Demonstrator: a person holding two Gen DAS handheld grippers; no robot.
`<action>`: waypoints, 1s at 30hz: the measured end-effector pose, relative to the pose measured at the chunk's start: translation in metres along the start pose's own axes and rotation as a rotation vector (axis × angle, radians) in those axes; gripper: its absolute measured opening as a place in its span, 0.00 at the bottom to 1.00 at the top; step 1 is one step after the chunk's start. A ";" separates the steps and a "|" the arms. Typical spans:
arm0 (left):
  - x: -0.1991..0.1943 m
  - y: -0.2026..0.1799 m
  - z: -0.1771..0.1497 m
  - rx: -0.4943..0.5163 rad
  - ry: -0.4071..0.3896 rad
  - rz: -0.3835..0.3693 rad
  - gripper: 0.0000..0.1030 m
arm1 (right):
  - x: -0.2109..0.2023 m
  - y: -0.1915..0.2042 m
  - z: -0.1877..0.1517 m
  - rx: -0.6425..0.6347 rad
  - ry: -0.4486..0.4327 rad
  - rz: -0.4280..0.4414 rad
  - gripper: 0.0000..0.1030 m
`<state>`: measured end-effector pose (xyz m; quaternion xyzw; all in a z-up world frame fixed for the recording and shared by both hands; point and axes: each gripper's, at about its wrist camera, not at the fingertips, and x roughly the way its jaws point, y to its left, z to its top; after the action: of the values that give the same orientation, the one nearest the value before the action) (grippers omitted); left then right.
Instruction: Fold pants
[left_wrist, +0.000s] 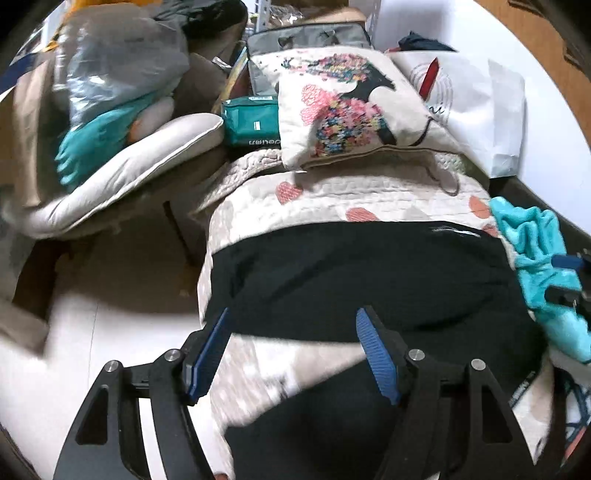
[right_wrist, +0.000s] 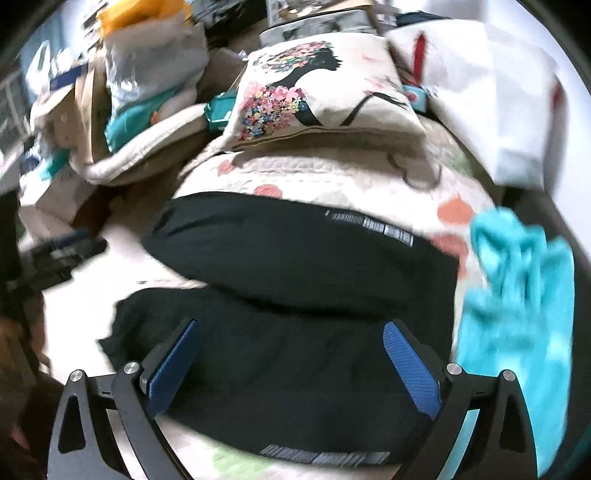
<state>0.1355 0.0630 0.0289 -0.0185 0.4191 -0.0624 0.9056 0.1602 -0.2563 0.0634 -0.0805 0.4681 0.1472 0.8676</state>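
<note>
the black pants (right_wrist: 295, 266) lie spread on the quilted bedspread (left_wrist: 332, 188) of the bed, with two dark layers, one over the other, just in front of a flower-printed pillow (left_wrist: 343, 107). the fingers of the left gripper (left_wrist: 291, 354) stand apart with nothing between them, above the near edge of the cloth. the fingers of the right gripper (right_wrist: 291, 365) are spread fully wide over the lower layer and they clamp nothing.

to do the next fold well, i think each gripper should take one corner of the same edge, pinch all layers together, and keep away from the turquoise cloth (right_wrist: 517, 295) beside.

the pants carry a small white print (right_wrist: 373, 223), too blurred to read. a green box (left_wrist: 251, 123) shows mirrored letters i cannot read.
</note>
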 end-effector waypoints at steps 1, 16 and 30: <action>0.012 0.005 0.006 0.009 0.010 0.001 0.67 | 0.012 -0.008 0.009 0.002 0.010 -0.001 0.97; 0.159 0.054 0.070 0.043 0.069 -0.104 0.67 | 0.153 -0.072 0.105 -0.005 0.063 0.090 0.90; 0.197 0.024 0.073 0.264 0.163 -0.206 0.35 | 0.199 -0.070 0.103 -0.117 0.158 0.182 0.67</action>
<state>0.3197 0.0603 -0.0744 0.0631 0.4752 -0.2105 0.8520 0.3681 -0.2580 -0.0466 -0.0996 0.5308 0.2457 0.8050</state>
